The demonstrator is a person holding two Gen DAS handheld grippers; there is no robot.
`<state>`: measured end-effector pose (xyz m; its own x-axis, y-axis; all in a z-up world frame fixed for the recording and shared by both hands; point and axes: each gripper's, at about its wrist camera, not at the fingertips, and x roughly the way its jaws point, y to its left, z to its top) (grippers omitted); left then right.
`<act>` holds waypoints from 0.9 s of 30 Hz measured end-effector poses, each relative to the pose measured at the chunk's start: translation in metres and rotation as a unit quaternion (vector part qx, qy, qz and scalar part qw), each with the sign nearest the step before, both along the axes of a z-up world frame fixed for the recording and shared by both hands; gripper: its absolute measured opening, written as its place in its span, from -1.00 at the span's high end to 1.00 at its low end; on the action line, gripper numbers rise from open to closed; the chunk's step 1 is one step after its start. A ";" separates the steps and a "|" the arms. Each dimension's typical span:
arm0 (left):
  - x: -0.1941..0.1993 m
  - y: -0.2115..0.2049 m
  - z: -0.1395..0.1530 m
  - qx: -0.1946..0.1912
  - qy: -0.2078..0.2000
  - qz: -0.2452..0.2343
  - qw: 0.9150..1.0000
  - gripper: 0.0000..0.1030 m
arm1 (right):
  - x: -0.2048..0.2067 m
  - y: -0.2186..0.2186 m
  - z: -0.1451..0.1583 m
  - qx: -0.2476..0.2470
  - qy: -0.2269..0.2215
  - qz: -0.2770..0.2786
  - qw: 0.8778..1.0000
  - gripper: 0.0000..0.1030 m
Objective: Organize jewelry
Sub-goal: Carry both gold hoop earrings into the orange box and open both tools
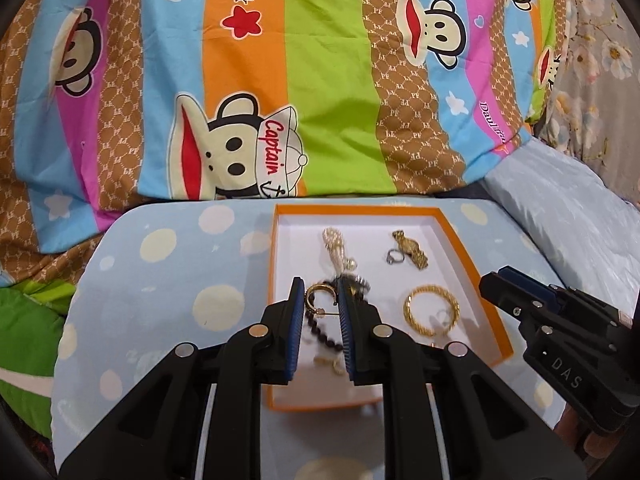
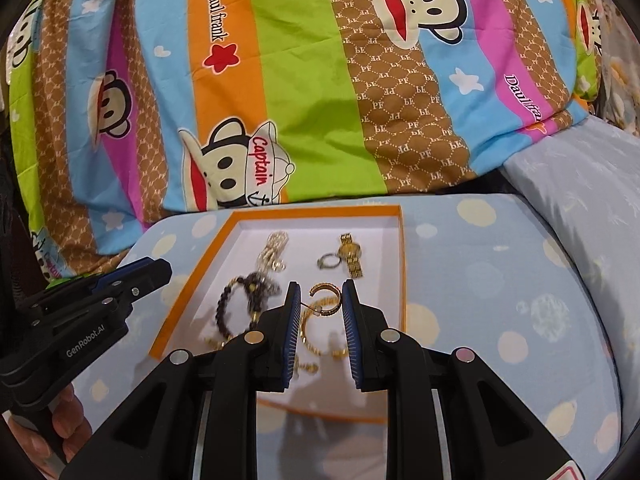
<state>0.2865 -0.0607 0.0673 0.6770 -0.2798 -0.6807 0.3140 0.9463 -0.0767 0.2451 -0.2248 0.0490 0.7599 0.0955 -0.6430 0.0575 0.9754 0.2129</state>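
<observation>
Left hand-held gripper [image 1: 319, 300] pinches a gold hoop earring [image 1: 317, 295] | right hand-held gripper [image 2: 320, 300] pinches its twin earring [image 2: 326, 300] | both over the orange tray [image 1: 476, 284] | I judge: lower the pair together onto bare white floor, clear of the beaded bracelet [image 2: 236, 304].

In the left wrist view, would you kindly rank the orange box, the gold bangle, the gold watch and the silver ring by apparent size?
1. orange box
2. gold bangle
3. gold watch, though it lies farther from the camera, so its gap to the bangle is unsure
4. silver ring
</observation>
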 end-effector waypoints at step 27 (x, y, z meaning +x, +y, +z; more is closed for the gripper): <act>0.061 -0.029 -0.042 0.005 0.017 0.011 1.000 0.68 | 0.068 0.012 -0.039 -0.012 0.021 0.004 1.000 0.60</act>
